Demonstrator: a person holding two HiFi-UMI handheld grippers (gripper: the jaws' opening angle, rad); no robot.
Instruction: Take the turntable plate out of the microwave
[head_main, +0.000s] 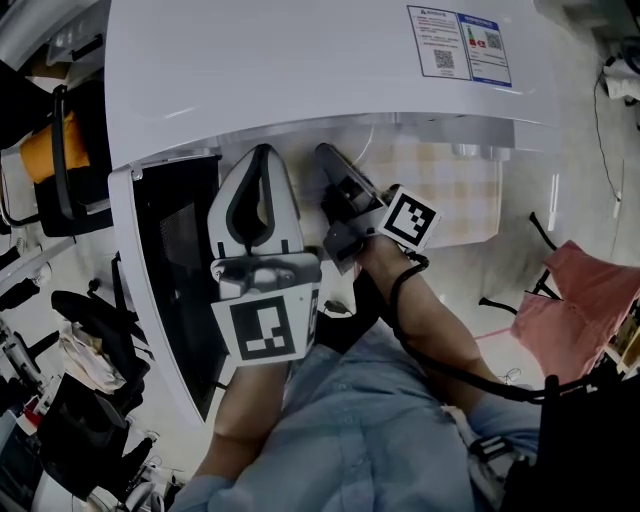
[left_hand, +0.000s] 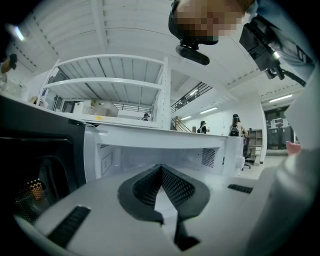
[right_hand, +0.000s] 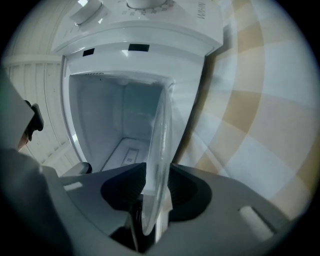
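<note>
The white microwave (head_main: 300, 70) stands on the checked table (head_main: 455, 185) with its door (head_main: 175, 270) swung open to the left. The right gripper (right_hand: 157, 172), rolled on its side, has its jaws closed narrowly on the near rim of the glass turntable plate (right_hand: 161, 135), pads against both faces; the plate reaches towards the mouth of the cavity. Just left of it, the left gripper (left_hand: 161, 169) points into the opening, jaws together and empty.
</note>
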